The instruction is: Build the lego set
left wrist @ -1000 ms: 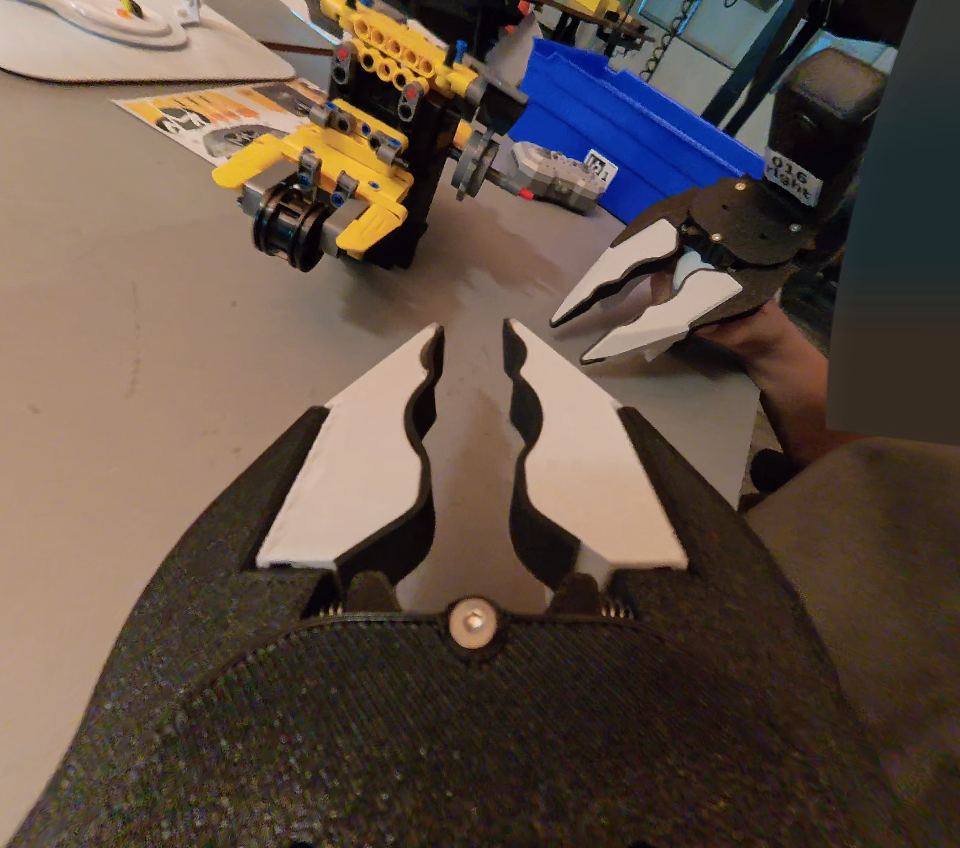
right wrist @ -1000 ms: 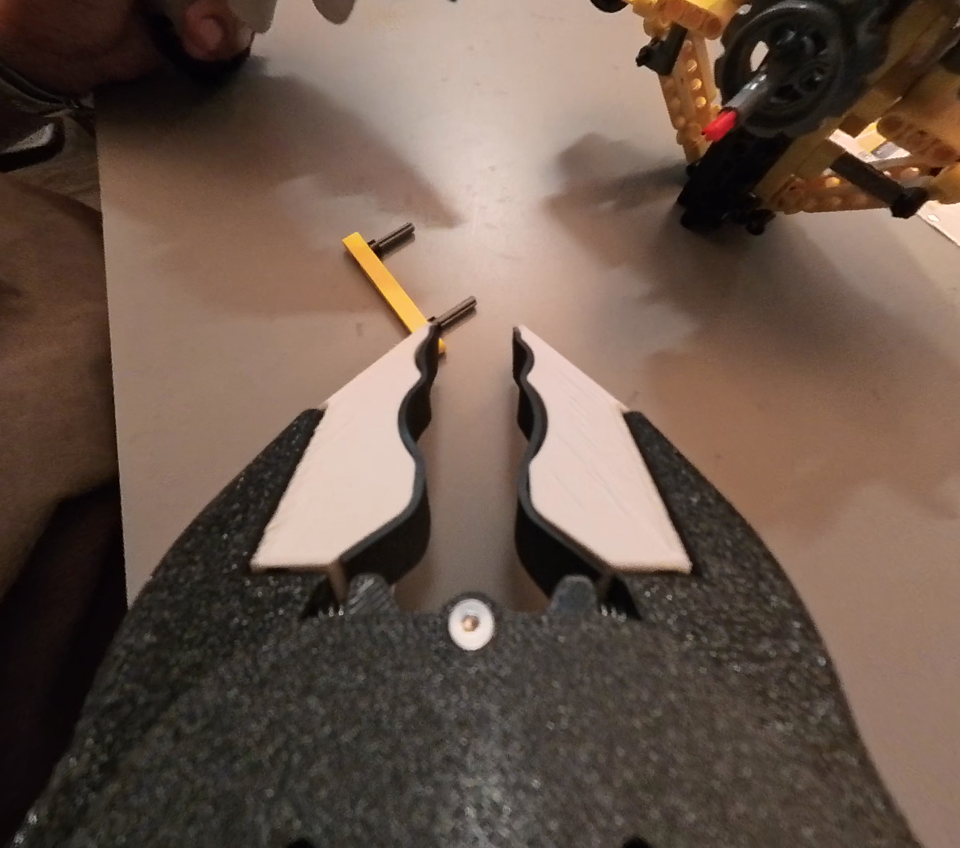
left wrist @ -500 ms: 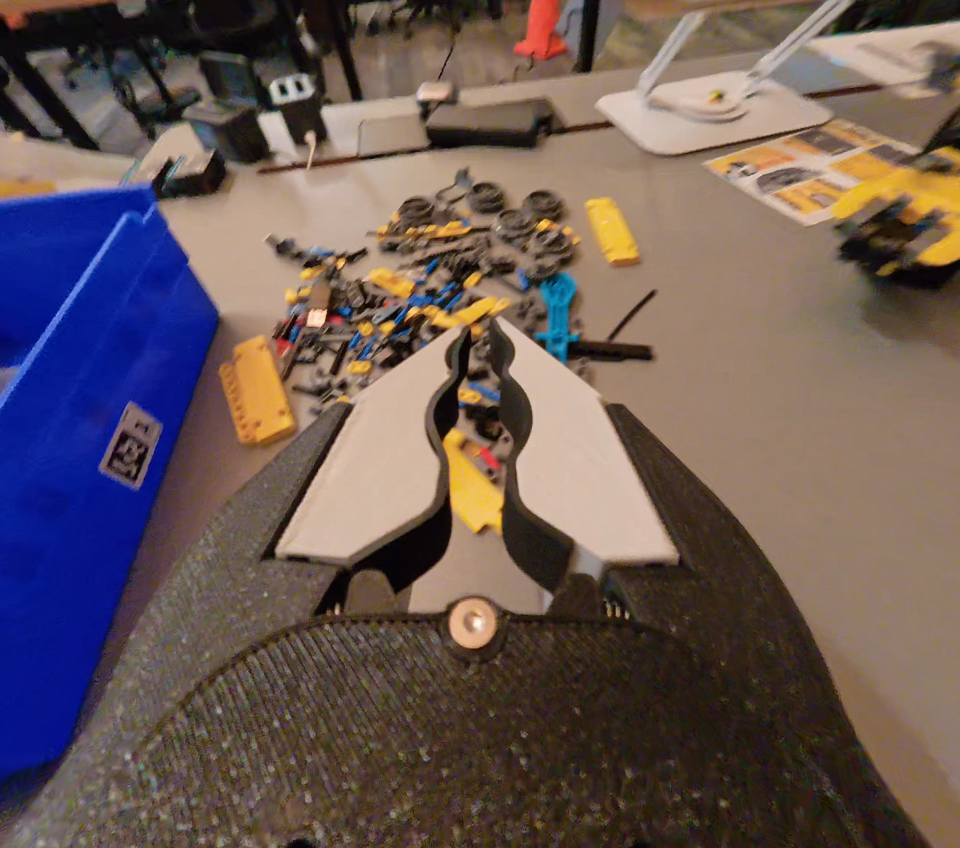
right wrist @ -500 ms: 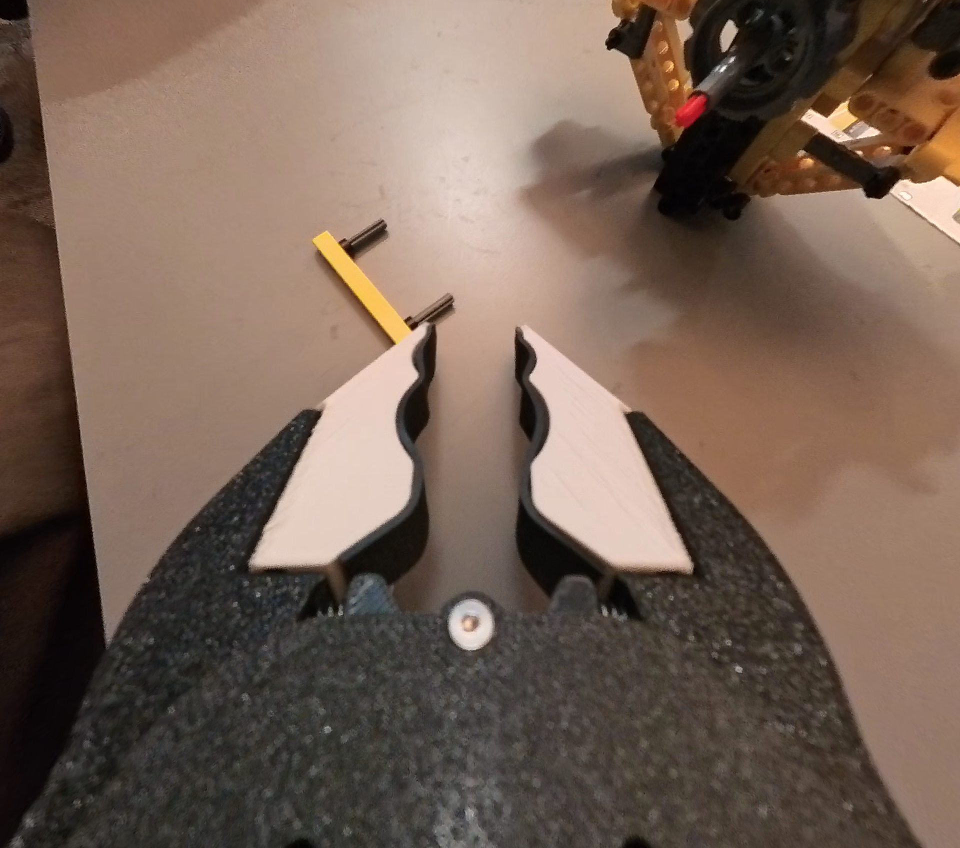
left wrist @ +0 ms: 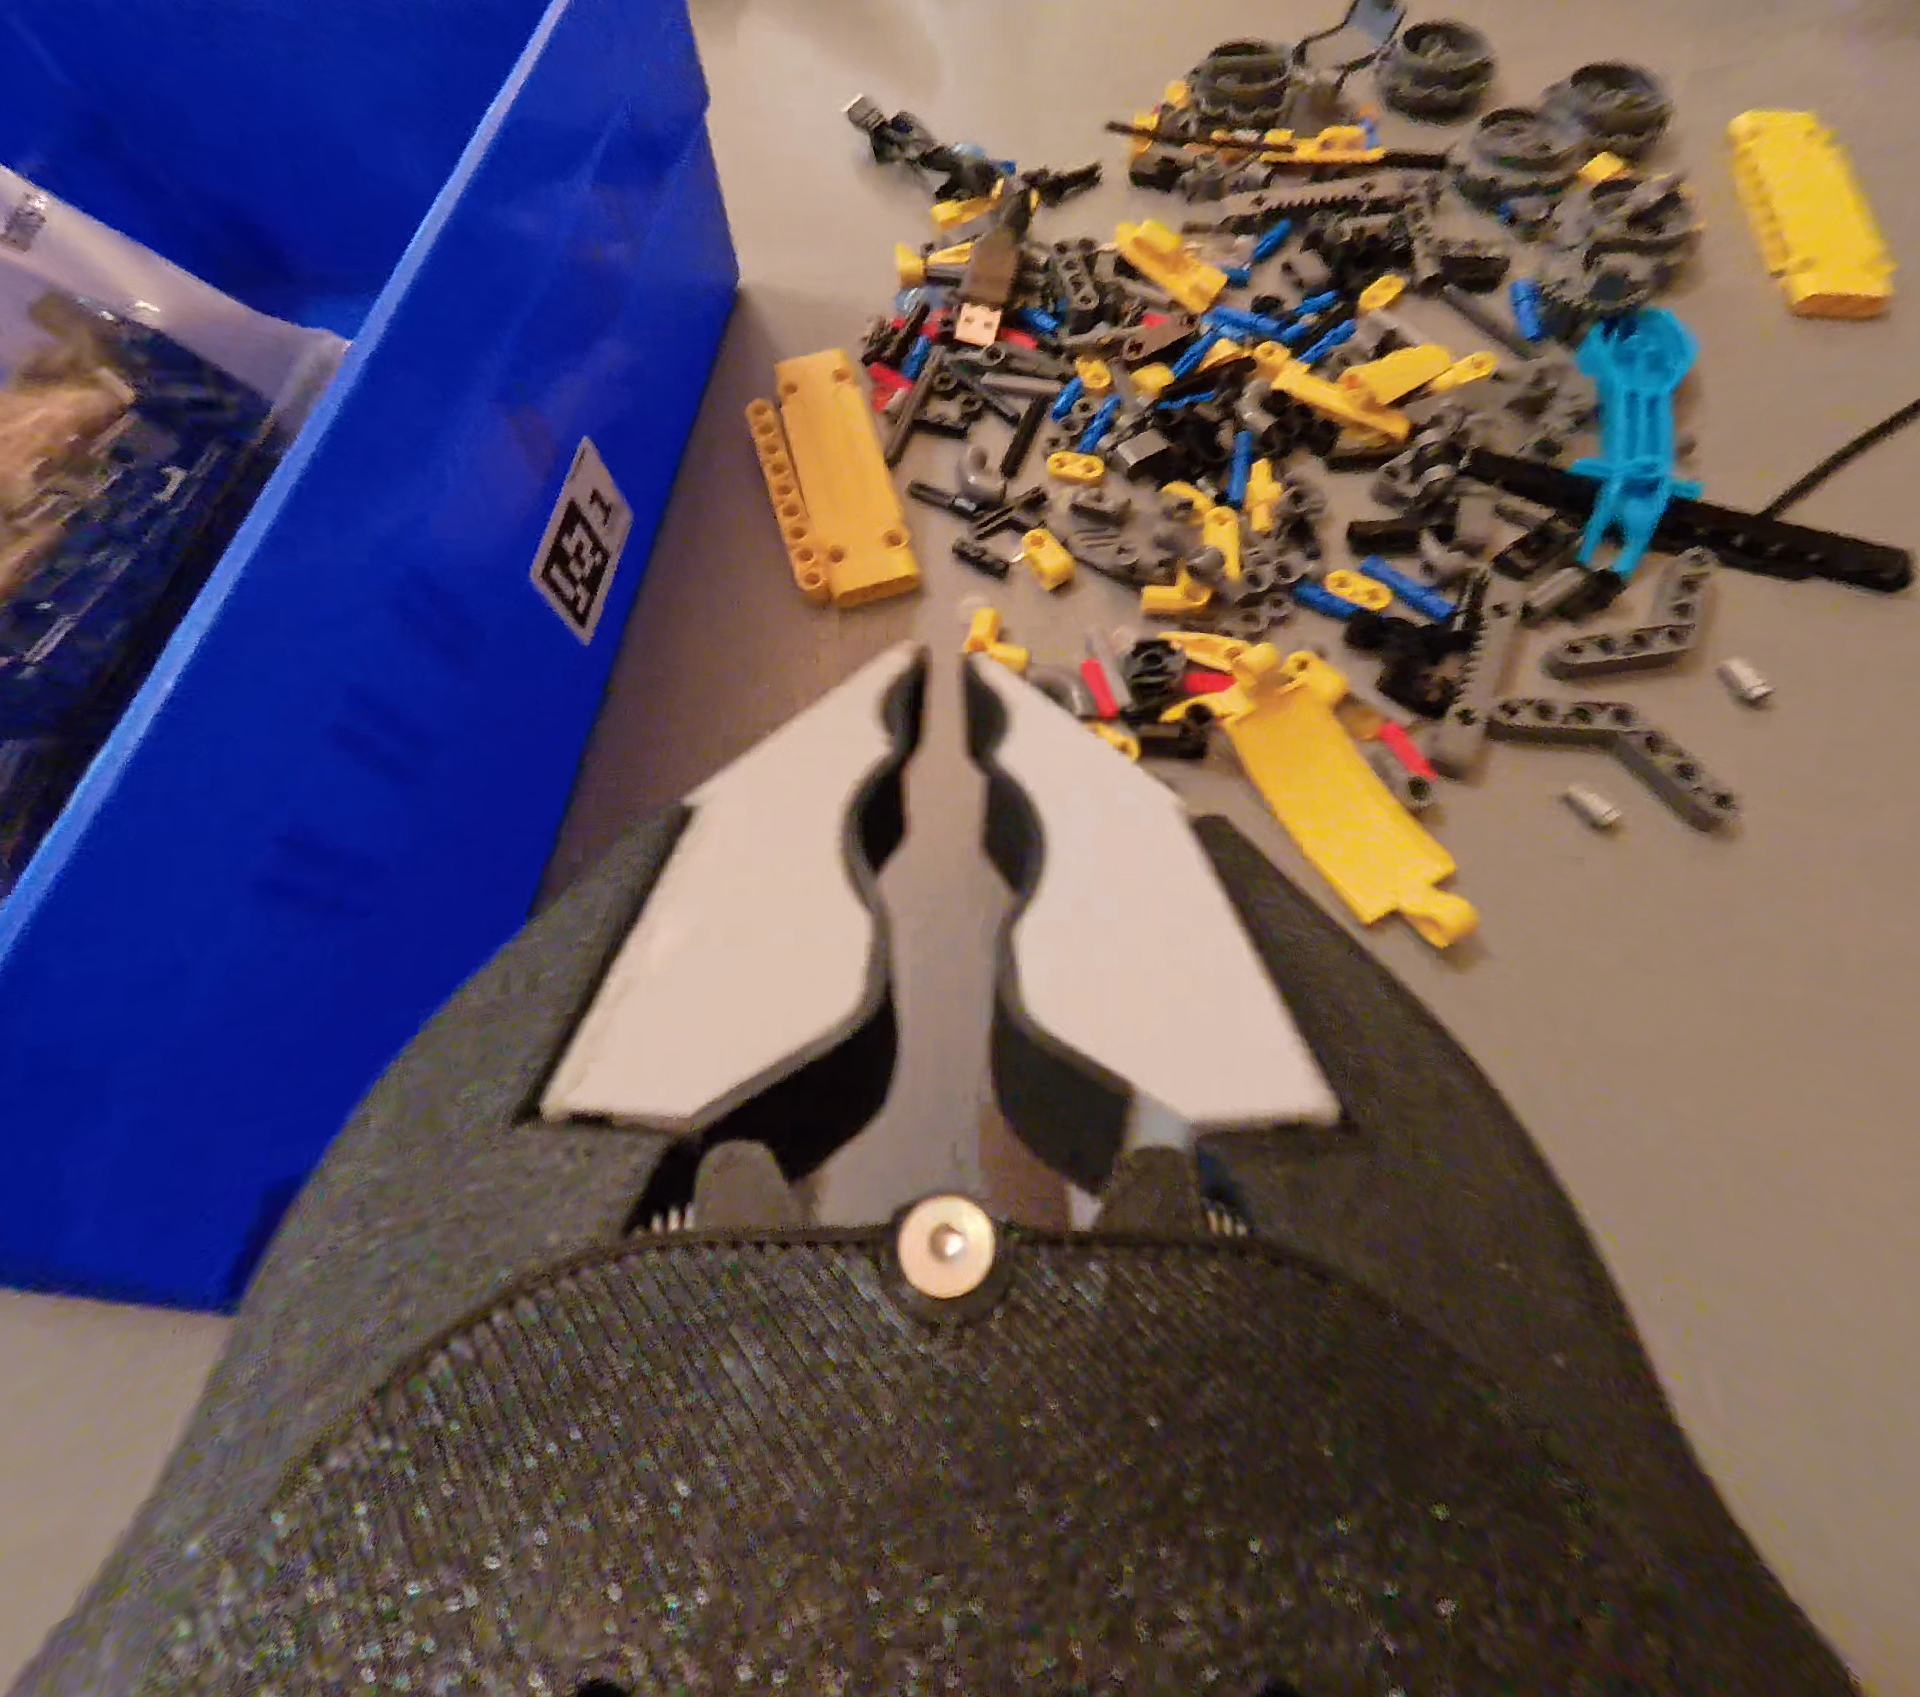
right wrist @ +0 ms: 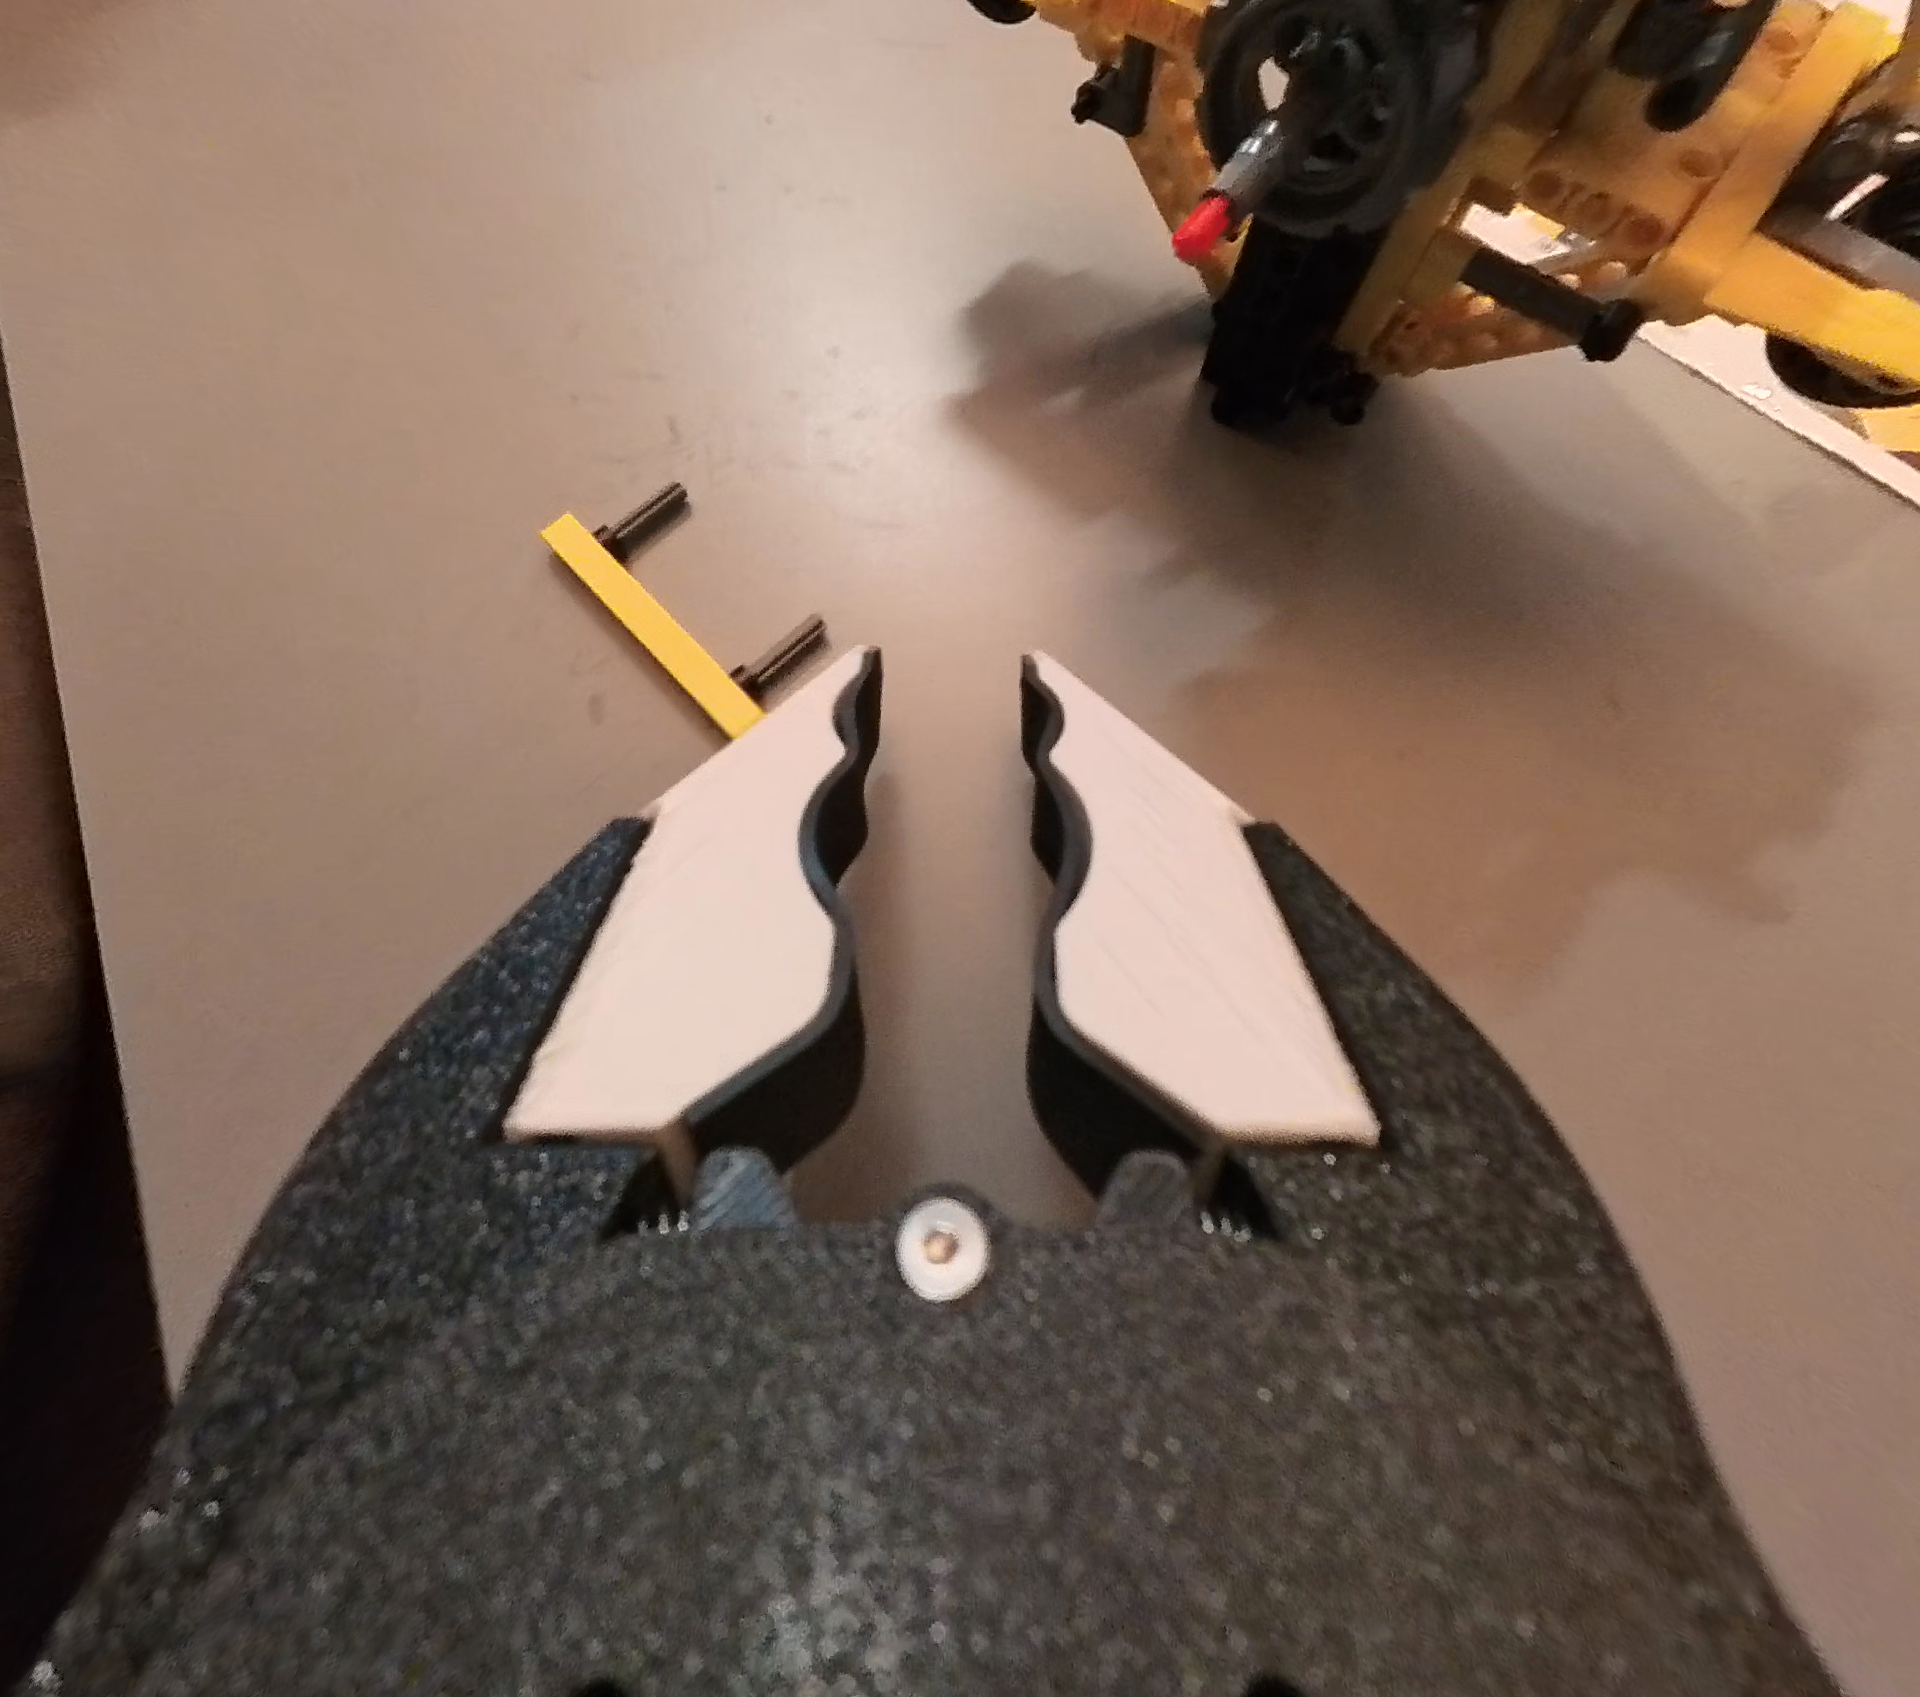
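The left gripper [left wrist: 943, 665] hovers over the near edge of a heap of loose building-toy pieces [left wrist: 1278, 421] spread on a grey counter [left wrist: 1662, 1076], its white fingers [left wrist: 769, 899] drawn nearly together with only a thin slit between the tips and nothing held. A small yellow connector [left wrist: 982, 631] lies just beyond the tips, a yellow perforated panel [left wrist: 836, 478] a little farther left, and a turquoise piece [left wrist: 1631, 426] lies on a long black beam [left wrist: 1704, 525] to the right. A blue bin [left wrist: 416, 452] stands at the left, touching or nearly touching the pile's edge; it bears a black-and-white code sticker [left wrist: 582, 541] and holds what appears to be a clear bag [left wrist: 114, 421], though blur hides its contents. The right gripper [right wrist: 951, 671] rests low over bare counter with its fingers [right wrist: 707, 899] released and empty; a thin yellow beam with two black pins [right wrist: 665, 629] lies just beside the left fingertip. A part-built yellow and black model [right wrist: 1455, 120] stands far right, a red-tipped axle [right wrist: 1205, 234] projecting from its dark wheel.
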The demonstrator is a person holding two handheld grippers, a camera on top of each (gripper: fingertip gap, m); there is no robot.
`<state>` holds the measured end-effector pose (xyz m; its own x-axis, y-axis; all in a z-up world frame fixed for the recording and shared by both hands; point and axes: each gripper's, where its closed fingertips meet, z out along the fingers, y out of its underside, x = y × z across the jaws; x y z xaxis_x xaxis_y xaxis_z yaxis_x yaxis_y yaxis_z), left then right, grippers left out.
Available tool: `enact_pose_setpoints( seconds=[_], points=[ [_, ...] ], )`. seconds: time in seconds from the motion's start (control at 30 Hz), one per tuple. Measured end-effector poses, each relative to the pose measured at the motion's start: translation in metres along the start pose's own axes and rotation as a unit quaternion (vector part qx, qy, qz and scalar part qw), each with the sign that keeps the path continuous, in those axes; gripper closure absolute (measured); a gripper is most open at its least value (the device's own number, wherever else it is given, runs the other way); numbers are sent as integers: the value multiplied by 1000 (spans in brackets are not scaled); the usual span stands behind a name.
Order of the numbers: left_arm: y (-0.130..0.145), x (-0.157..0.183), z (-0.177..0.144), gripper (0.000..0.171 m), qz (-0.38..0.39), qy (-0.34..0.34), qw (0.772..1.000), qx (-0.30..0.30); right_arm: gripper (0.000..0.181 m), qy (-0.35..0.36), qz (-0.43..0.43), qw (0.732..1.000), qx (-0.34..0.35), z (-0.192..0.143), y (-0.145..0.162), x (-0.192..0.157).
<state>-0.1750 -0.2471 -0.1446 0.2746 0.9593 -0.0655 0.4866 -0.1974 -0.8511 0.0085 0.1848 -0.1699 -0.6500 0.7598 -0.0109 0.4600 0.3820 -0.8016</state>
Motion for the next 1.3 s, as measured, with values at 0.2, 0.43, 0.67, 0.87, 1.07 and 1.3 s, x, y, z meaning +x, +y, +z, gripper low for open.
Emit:
enact_pose_setpoints(
  seconds=[0.2,0.43,0.67,0.87,1.07,1.3],
  points=[
    [8,-7,5,171,-28,10,1000,1,156,12,-5,1000,-4,2,0,5],
    [2,-5,7,169,-33,15,999,7,156,9,7,1000,0,2,-2,8],
    [1,0,38,153,-19,44,997,-58,156,5,18,1000,3,2,-3,11],
    [-13,4,45,154,48,106,991,-71,157,10,44,999,9,1,-4,18],
    [-9,7,56,158,105,143,981,-78,157,6,49,999,11,1,-4,19],
    [4,3,65,151,101,161,977,-102,157,7,56,998,8,2,-4,22]
  ],
)
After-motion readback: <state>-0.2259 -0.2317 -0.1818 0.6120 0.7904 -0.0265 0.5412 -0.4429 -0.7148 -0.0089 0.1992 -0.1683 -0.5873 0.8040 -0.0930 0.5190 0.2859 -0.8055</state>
